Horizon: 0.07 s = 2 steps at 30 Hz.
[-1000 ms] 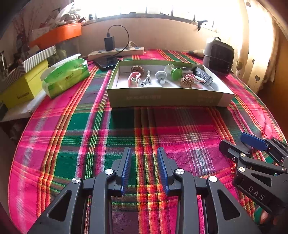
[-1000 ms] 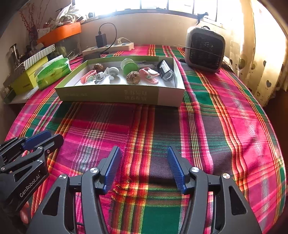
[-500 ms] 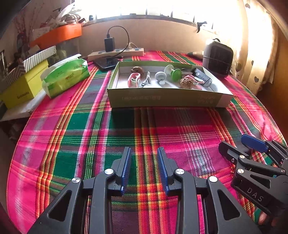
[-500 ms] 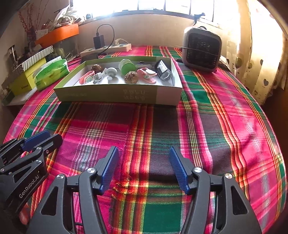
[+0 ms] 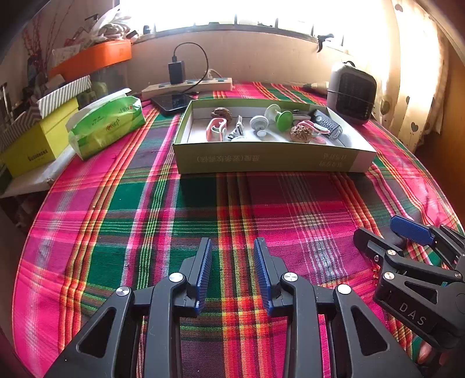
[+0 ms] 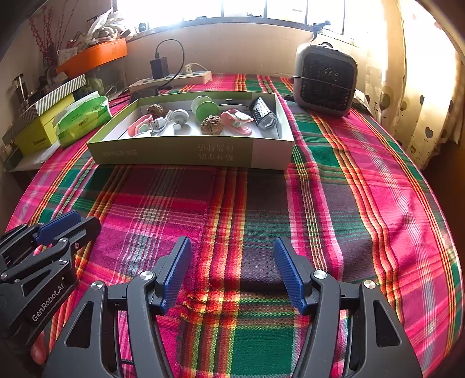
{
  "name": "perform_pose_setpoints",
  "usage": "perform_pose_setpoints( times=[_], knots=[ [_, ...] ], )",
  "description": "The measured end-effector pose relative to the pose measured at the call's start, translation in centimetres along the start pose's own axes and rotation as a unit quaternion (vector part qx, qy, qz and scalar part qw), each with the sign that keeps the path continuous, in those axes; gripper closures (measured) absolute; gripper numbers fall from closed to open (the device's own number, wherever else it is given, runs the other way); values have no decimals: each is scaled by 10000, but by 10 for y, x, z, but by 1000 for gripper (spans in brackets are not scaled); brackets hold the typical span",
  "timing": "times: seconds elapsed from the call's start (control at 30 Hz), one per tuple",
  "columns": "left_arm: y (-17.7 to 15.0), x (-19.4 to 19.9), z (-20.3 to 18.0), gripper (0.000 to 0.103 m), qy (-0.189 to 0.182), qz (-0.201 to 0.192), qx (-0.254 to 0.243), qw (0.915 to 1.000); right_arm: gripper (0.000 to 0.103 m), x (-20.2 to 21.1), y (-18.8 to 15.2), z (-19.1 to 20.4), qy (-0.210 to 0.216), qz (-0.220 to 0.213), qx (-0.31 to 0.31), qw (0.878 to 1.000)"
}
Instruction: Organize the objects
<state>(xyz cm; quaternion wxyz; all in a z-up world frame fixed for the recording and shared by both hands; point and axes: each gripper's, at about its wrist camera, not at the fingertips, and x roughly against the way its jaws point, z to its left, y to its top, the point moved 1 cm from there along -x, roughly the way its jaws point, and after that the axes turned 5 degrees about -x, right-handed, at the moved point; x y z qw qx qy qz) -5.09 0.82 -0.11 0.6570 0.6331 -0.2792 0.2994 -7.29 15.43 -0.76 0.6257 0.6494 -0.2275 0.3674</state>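
Well beyond both empty, parted jaws, the tray (image 6: 189,151) holds small items, seemingly including walnuts (image 6: 212,125).

This was a lived-in room of a home. The counter (image 6: 363,203) wore a bright plaid cloth, and heart-patterned curtains (image 6: 418,96) hung by a sunlit window (image 6: 232,8). A small heater (image 6: 324,78), a power strip (image 6: 171,80) with a charger plugged in, a green tissue pack (image 5: 107,125) and stacked cardboard boxes (image 5: 37,136) crowded its far edge.
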Motion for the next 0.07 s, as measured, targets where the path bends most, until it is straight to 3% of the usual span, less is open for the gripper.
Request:
perform_pose_setpoints(
  times=[0.07],
  knots=[
    [0,0,0,75,1,0,-1,10000,42,0,0,0,0,0,0,10000]
  ],
)
